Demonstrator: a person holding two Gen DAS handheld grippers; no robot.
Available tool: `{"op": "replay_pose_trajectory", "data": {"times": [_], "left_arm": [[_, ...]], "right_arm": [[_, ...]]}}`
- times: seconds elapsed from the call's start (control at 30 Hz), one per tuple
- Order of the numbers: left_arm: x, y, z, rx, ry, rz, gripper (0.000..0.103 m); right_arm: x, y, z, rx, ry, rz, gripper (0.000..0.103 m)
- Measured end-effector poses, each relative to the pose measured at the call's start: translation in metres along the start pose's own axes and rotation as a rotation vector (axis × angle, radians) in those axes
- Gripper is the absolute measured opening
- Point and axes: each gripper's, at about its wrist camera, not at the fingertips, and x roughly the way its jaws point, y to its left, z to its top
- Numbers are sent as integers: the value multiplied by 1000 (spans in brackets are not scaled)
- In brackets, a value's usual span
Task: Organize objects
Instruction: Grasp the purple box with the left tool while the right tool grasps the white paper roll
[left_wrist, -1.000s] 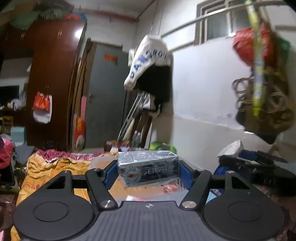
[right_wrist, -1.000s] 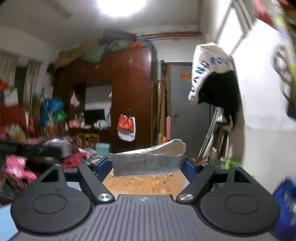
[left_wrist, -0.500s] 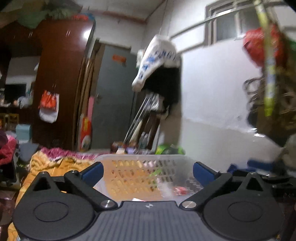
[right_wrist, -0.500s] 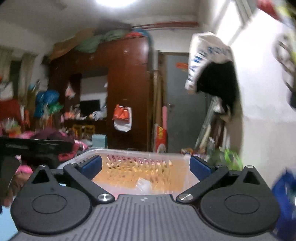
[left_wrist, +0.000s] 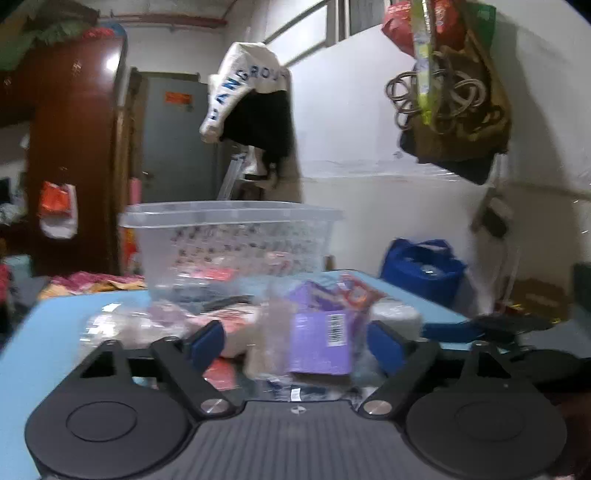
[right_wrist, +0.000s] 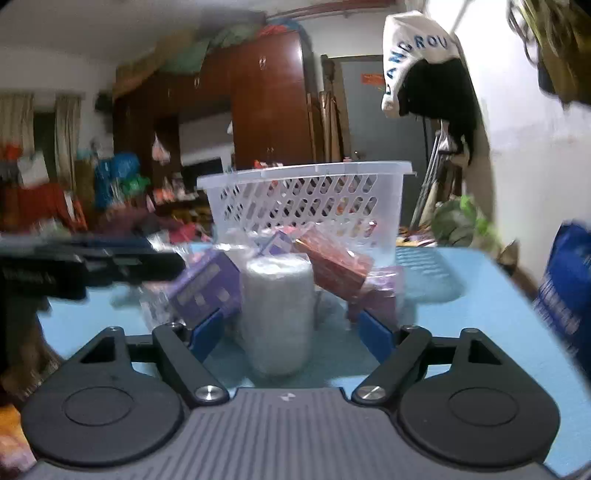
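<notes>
On the blue table (right_wrist: 461, 314), both grippers hover with fingers spread and empty, the left gripper (left_wrist: 297, 341) facing a purple box (left_wrist: 319, 345), the right gripper (right_wrist: 291, 330) facing a wrapped roll (right_wrist: 277, 314), each seemingly ready to close, lift and carry to the basket (right_wrist: 303, 199) behind.
</notes>
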Motion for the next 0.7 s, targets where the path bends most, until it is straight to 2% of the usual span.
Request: {"op": "replay_pose_trajectory", "data": {"times": [0.1,0.17,0.23,0.3,0.33,0.43,0.7], "left_arm": [[9,-9,-4,46,29,-2,80],[12,-17,-10,85,44,2,77],[16,-18,-12,78,52,-1,71],[17,-18,-12,94,49,23,49],[16,-18,-12,92,47,26,45],[14,-11,-11,50,38,-9,45],[-9,7,-14,2,-53,-12,45]], "right_arm": [[9,3,-1,-16,33,5,77],[6,4,-6,-12,35,17,53],[4,2,-6,-16,39,10,52],[-2,-1,-14,1,35,16,49],[-5,-2,-16,9,30,16,49],[-8,-3,-20,4,24,-1,49],[-13,-1,-18,-4,-1,-7,49]]}}
